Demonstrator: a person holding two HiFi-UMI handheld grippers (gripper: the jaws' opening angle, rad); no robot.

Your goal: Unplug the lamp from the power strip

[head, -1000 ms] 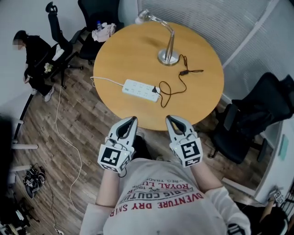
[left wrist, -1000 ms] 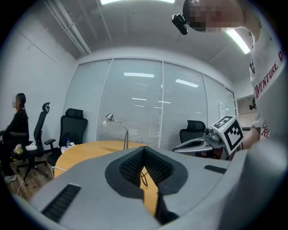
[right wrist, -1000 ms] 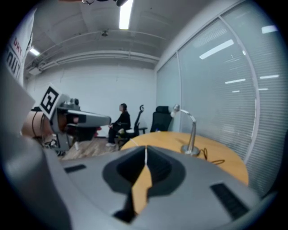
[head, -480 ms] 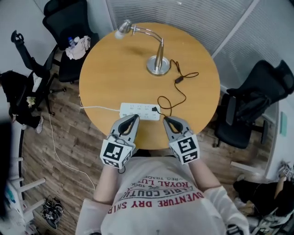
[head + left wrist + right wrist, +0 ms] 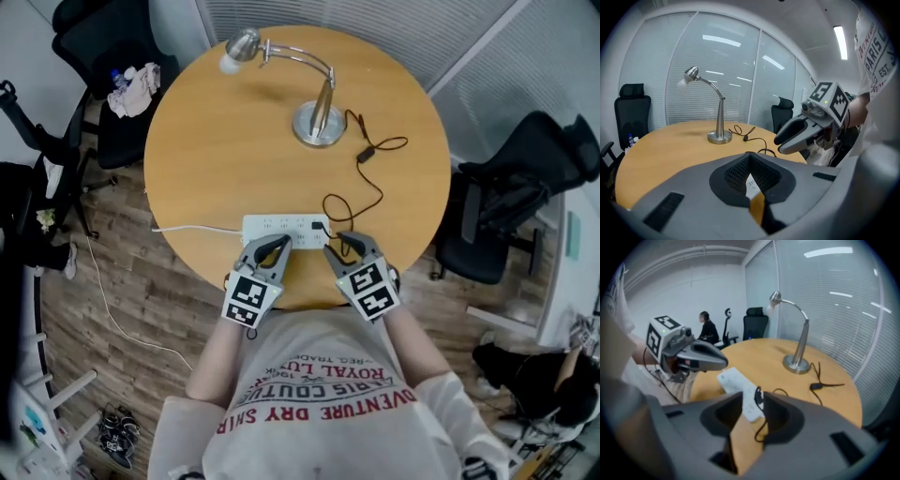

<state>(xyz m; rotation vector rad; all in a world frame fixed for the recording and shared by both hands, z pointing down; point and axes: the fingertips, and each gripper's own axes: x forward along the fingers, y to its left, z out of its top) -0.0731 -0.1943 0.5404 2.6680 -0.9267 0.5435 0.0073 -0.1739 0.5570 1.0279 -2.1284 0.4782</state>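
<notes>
Item: white power strip (image 5: 281, 228) lies on the round tabletop (image 5: 225, 159) close to the near edge. The black plug (image 5: 322, 228) is seated in its right end. The cord (image 5: 370, 183) loops away to the lamp (image 5: 317, 117) at the far side.
Head view only: shows the full layout. Both grippers sit side by side at the near edge, just short of the strip. A white lead (image 5: 192, 228) runs off the tabletop's left edge.
Right gripper view only: shows the gap between the fingers. The plug end of the strip and a loop of cord lie in that gap, and the pads are not pressing on either. A seated person (image 5: 707, 329) is visible in the background.
Left gripper view only: shows the fingertips meeting. A sliver of strip and tabletop is visible through the hollow behind them.
Left gripper (image 5: 281, 242): fingers together and holding nothing. It is tilted slightly down, over the strip's middle.
Right gripper (image 5: 342, 242): fingers apart, having just been opening. It is pitched down more steeply than the left and aimed at the plug.
</notes>
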